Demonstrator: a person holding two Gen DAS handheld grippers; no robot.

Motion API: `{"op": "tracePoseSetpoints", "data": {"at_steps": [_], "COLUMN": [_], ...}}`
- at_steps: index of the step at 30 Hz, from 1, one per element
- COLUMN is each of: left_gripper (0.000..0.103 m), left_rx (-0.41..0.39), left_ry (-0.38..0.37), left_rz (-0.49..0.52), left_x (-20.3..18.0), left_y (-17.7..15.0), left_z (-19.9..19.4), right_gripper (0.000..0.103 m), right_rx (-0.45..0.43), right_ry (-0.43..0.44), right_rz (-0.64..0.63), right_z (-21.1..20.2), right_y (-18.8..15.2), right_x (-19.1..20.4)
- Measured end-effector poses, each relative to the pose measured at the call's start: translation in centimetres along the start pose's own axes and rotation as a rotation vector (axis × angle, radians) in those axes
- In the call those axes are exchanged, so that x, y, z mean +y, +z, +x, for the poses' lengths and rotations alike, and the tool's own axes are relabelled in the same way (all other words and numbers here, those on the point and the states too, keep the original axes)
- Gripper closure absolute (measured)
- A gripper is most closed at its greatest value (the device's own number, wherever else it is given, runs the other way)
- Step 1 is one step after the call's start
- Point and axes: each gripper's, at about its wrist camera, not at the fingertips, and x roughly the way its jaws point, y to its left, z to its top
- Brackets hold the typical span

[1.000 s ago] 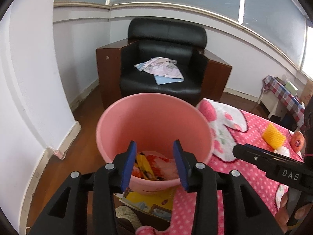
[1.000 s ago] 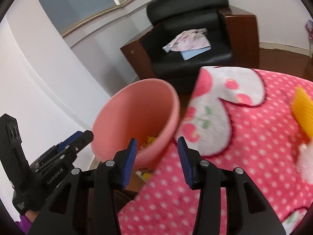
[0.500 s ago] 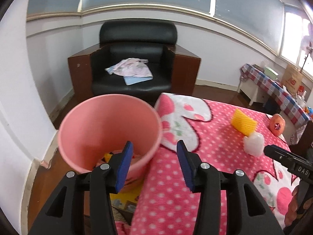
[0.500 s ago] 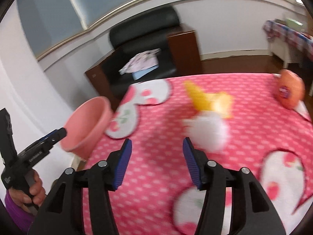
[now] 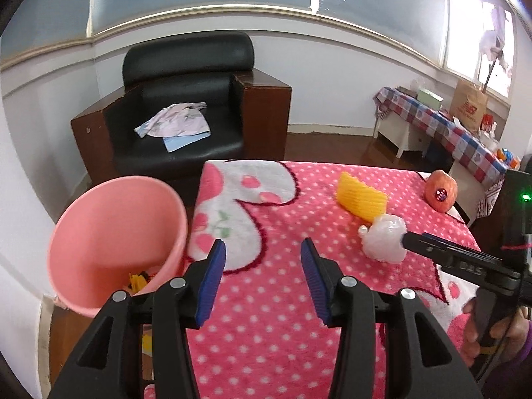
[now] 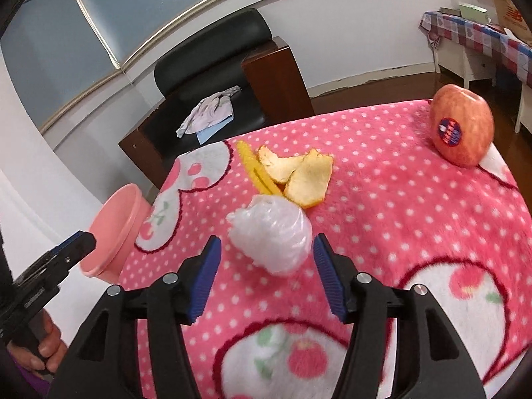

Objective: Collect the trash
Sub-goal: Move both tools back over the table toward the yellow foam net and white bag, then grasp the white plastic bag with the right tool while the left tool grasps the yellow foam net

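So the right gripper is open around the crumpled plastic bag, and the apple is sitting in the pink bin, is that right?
Not quite. The apple is not in the pink bin; it rests on the pink blanket at the far right, as the right wrist view shows. The right gripper is indeed open around the crumpled plastic bag.

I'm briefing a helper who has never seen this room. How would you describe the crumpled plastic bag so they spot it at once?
Find the table under the pink polka-dot blanket, with the pink bin at its edge. Mid-table, just ahead of the open right gripper, lies the crumpled plastic bag. It is the only whitish, translucent thing there: the orange peel beside it is flat and yellow-orange, the apple round and red.
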Motion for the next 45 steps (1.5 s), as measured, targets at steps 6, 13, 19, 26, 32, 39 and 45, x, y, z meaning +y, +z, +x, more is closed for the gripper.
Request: {"op": "tracePoseSetpoints", "data": {"at_steps": [6, 13, 19, 26, 32, 39, 45], "left_gripper": [0.057, 0.057, 0.052, 0.052, 0.051, 0.055, 0.089], "left_rx": [0.015, 0.043, 0.086, 0.176, 0.225, 0.265, 0.196], "left_ry": [-0.01, -0.055, -0.143, -0.066, -0.041, 0.005, 0.003], "left_rz": [0.02, 0.022, -0.006, -0.056, -0.1, -0.137, -0.121], "left_x": [-2.0, -4.8, -7.9, -8.5, -8.4, -9.7, -10.6], "left_y": [1.6, 3.6, 5.7, 5.3, 3.6, 1.9, 1.5], "left_z": [1.1, 2.8, 5.3, 10.0, 12.9, 15.7, 15.2], "right_gripper": [0.045, 0.072, 0.075, 0.075, 0.075, 0.075, 0.075], "right_rx": [0.03, 0.062, 0.008, -0.053, -0.059, -0.047, -0.064], "right_ry": [0.022, 0.098, 0.115, 0.05, 0.057, 0.134, 0.16], "right_rz": [0.013, 0.015, 0.033, 0.092, 0.143, 0.237, 0.209], "right_z": [2.3, 3.5, -0.6, -4.1, -4.1, -3.6, -4.0], "right_y": [0.5, 0.2, -1.0, -2.9, -3.8, -4.2, -4.2], "right_x": [-0.6, -0.7, -1.4, -3.7, -5.6, -7.4, -6.9]}}
